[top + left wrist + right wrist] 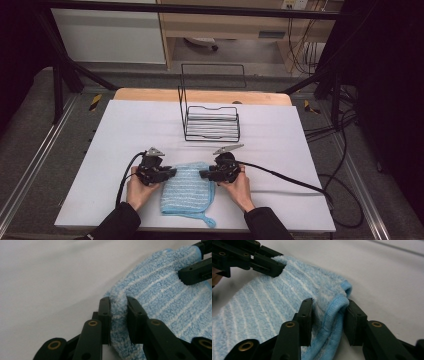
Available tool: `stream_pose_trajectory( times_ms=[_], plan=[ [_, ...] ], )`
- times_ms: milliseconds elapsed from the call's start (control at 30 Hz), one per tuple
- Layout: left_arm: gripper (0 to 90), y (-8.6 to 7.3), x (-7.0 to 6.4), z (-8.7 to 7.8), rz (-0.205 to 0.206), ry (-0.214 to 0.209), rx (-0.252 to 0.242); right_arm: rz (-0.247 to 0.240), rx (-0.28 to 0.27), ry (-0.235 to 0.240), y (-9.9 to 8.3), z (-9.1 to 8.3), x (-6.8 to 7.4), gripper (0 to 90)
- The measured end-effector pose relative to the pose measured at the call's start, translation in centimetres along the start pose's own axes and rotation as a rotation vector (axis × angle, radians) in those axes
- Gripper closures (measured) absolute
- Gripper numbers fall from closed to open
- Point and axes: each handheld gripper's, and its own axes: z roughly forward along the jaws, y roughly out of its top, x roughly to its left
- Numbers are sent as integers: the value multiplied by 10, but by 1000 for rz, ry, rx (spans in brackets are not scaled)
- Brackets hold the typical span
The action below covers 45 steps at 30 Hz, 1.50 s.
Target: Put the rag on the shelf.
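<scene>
Two tools pinching a blue striped towel

The left tool is clamped on a fold at the towel's left edge; the right tool grips its bunched hemmed corner. The towel lies low and centre in the high view on the white surface, with a wire rack above it at mid-frame.

Black wire rack standing mid-table, white tabletop, possibly a wooden board behind.
</scene>
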Motion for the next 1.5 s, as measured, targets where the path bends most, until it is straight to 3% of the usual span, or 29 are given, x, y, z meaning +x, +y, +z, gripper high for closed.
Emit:
stream_pose_trajectory(
  times_ms=[333, 667, 1000, 1500],
  plan=[
    [750, 0, 1, 0, -14, -9, -1, 22, -6, 17, -2, 2, 2, 743],
    [784, 0, 3, -3, -34, -30, -12, 48, -13, 13, -3, 1, 3, 775],
    [794, 2, 2, -15, -24, -50, -76, 53, -30, 13, -1, -4, 6, 781],
    [791, 6, -6, -33, 2, -49, -179, 27, -109, 16, 6, -23, 12, 781]
  ],
)
